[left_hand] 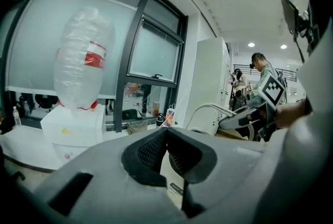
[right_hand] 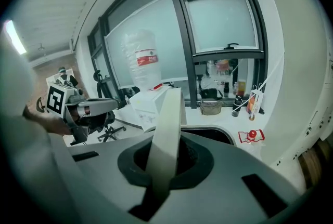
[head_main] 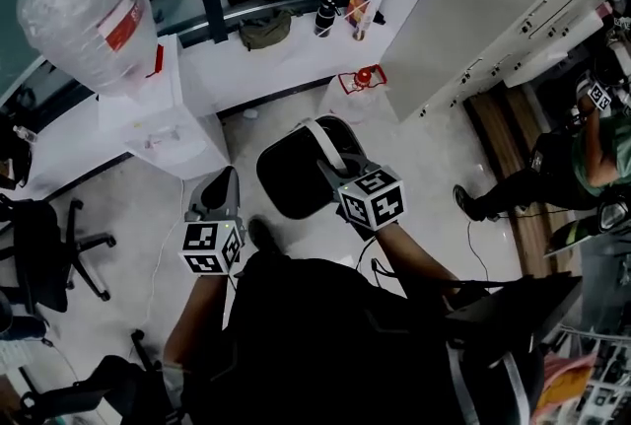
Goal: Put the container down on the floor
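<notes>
1. The pale floor (head_main: pixel 434 157) fills most of the head view, with a long white tabletop (head_main: pixel 296 53) along the window carrying bags and bottles.
2. A white water dispenser (head_main: pixel 163 117) stands at the left, topped by a big clear bottle (head_main: pixel 84 4) with a red label.
3. The container (head_main: pixel 291 177), a black bin, hangs over the floor between the dispenser and a white cabinet, just ahead of the person. Whether its base touches the floor cannot be told.
4. The right gripper (head_main: pixel 330 162) has its fingers closed tight on the container's white strap handle (head_main: pixel 317 139), which runs up between the pads.
5. The left gripper (head_main: pixel 227 178) is beside the container, apart from it. Its fingers meet at the tips and grip nothing.
6. A small red-and-white object (head_main: pixel 363 78) sits on the floor beyond the container, near the tabletop.
</notes>
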`<state>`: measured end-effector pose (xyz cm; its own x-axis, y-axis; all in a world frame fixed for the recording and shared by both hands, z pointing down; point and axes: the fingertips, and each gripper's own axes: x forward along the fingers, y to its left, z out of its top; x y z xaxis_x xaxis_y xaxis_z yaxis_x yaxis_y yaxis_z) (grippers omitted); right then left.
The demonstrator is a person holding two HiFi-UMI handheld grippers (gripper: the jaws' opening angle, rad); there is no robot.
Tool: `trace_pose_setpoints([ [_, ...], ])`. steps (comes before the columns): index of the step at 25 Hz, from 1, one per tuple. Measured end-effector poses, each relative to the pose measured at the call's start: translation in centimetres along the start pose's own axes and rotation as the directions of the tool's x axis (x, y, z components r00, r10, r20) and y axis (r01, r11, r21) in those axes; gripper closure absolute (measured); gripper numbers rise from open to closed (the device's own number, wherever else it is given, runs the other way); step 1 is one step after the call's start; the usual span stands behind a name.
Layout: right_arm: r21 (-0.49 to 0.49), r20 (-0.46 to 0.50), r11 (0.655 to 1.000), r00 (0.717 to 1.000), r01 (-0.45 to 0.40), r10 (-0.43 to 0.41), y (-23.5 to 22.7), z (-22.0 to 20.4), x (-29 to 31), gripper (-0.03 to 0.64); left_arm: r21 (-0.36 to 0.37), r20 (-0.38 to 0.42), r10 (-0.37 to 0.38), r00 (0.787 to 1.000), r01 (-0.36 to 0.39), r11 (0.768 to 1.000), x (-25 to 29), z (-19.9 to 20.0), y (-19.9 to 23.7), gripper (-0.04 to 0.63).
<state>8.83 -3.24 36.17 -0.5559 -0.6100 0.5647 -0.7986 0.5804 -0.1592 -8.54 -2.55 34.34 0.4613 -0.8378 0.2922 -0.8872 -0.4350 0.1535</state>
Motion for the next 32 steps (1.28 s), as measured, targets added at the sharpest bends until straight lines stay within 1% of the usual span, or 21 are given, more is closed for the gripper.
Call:
trace_pose_setpoints([
  [5,0.006,-0.016,1.000,1.000,0.024,-0.024,0.0,2.1,3.3,0.606,0.000,-0.009,-0.023,1.000,0.023,1.000,1.8,0.5,3.4,0.589],
  [9,-0.001,-0.034,0.999,0.998,0.047,-0.047,-0.2,3.7,5.9,0.606,-0.020,-0.014,-0.047,0.999,0.046,0.999,3.4,0.7,5.8,0.589],
  [15,-0.015,-0.055,0.997,0.996,0.070,-0.070,-0.9,5.5,9.2,0.606,-0.013,-0.013,-0.071,0.997,0.071,0.997,5.4,1.6,8.9,0.589],
  [20,-0.032,-0.076,0.997,0.994,0.070,-0.072,-1.9,6.5,12.0,0.606,-0.019,-0.006,-0.067,0.998,0.067,0.998,7.0,2.0,10.7,0.589],
  [24,-0.046,-0.091,0.997,0.994,0.054,-0.058,-3.1,7.0,14.3,0.606,-0.019,-0.019,-0.061,0.998,0.061,0.998,8.5,1.9,11.5,0.589],
  [29,-0.065,-0.123,0.998,0.992,0.013,-0.021,-5.0,7.2,16.9,0.606,-0.026,-0.029,-0.025,0.999,0.024,0.999,10.8,1.9,11.9,0.589],
  [32,-0.073,-0.136,0.997,0.991,-0.017,0.007,-6.4,7.3,18.5,0.606,-0.035,-0.035,0.008,0.999,-0.009,0.999,12.4,1.9,12.3,0.589],
])
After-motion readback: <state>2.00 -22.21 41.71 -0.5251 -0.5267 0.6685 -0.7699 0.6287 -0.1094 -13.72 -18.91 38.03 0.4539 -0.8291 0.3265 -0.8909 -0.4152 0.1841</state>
